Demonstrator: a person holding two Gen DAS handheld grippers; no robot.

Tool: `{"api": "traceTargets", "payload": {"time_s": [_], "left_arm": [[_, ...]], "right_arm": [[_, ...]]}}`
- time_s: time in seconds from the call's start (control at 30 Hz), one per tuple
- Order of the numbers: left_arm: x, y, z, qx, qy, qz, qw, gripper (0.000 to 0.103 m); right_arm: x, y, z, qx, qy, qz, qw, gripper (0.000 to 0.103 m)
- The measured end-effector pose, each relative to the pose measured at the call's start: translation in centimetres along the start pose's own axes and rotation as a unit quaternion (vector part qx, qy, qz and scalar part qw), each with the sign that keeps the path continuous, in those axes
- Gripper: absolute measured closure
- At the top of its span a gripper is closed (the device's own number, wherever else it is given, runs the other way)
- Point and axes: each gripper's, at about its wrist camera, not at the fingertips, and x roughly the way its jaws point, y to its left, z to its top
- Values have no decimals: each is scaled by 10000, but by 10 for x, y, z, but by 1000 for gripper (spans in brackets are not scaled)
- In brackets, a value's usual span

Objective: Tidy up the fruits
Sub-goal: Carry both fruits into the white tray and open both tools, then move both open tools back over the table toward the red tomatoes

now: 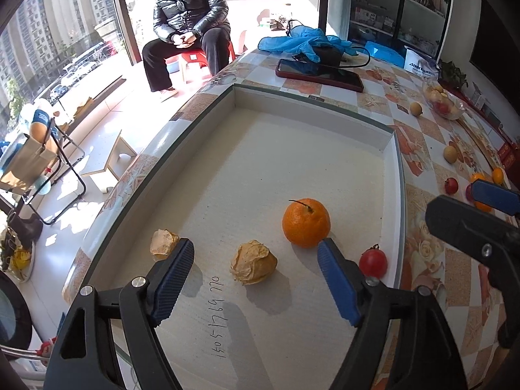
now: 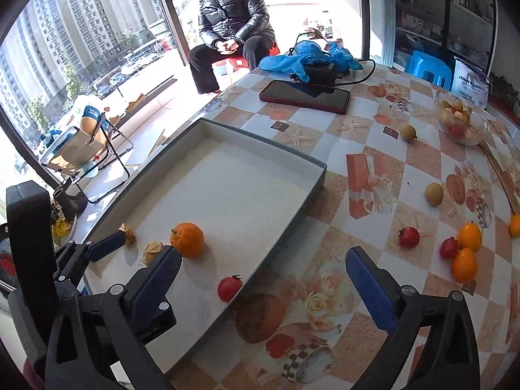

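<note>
Both your hand-held grippers, left [image 1: 255, 274] and right [image 2: 263, 276], hang released and empty; sorted fruit sits inside the tray [image 2: 320, 169], the rest waits on the bench [image 2: 373, 136] beyond it.

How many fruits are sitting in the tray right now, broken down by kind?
In the tray:
Orange: 1
Papery-husked fruits: 2
Small red tomato: 1
Total: 4
</note>
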Motion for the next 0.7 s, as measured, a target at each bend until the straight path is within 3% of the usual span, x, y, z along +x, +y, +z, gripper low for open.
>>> {"api": "traceTargets", "payload": {"time_s": [0.17, 0.33, 0.53, 0.63, 0.7], "left_arm": [[-14, -20, 1, 187, -127, -181, 9996, 22], [-30, -55, 4, 548, -310, -533, 9966, 22], [-34, -117, -4, 1120, -221, -1147, 9868, 22], [-19, -150, -11, 1343, -65, -1179, 9839, 22], [-5, -168, -14, 1430, 69, -1117, 9834, 22]], "right_arm": [[-12, -36, -19, 245, 16, -207, 9995, 0], [-19, -98, -57, 867, 155, -614, 9942, 0], [-28, -184, -104, 1681, 375, -1557, 9727, 0], [-40, -209, -124, 1814, 214, -2078, 9610, 0], [-49, -213, -135, 1754, -36, -2122, 9613, 0]]}}
